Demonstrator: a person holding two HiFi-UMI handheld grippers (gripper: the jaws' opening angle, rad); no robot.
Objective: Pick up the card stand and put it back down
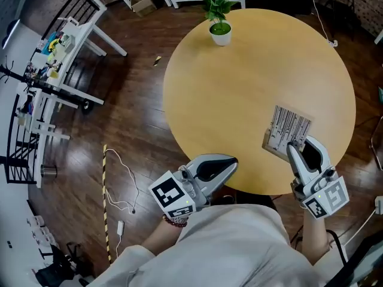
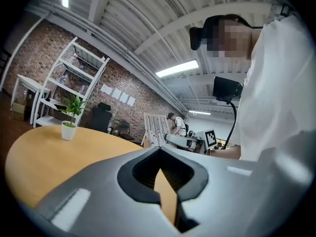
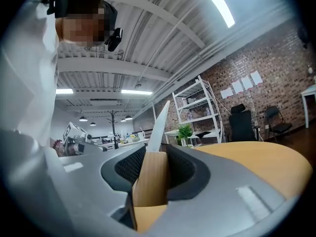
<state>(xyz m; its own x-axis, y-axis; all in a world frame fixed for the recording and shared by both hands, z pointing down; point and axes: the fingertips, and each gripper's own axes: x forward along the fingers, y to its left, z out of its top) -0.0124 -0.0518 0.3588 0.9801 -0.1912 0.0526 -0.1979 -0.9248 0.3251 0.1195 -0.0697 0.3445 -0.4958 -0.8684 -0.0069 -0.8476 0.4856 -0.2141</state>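
Note:
The card stand (image 1: 287, 131) is a small wooden block holding an upright white card with dark stripes, at the table's near right edge. My right gripper (image 1: 293, 149) is shut on its wooden base (image 3: 150, 181), and the card (image 3: 159, 127) rises between the jaws. Whether the stand rests on the table or hangs just above it I cannot tell. My left gripper (image 1: 230, 163) is at the table's near edge, left of the stand and apart from it. Its jaws are shut with nothing between them (image 2: 165, 191).
The round wooden table (image 1: 239, 100) carries a small potted plant (image 1: 219, 17) at its far side. White shelving (image 1: 66, 46) and cables (image 1: 119, 178) are on the dark floor to the left. A person's white sleeve fills the near side.

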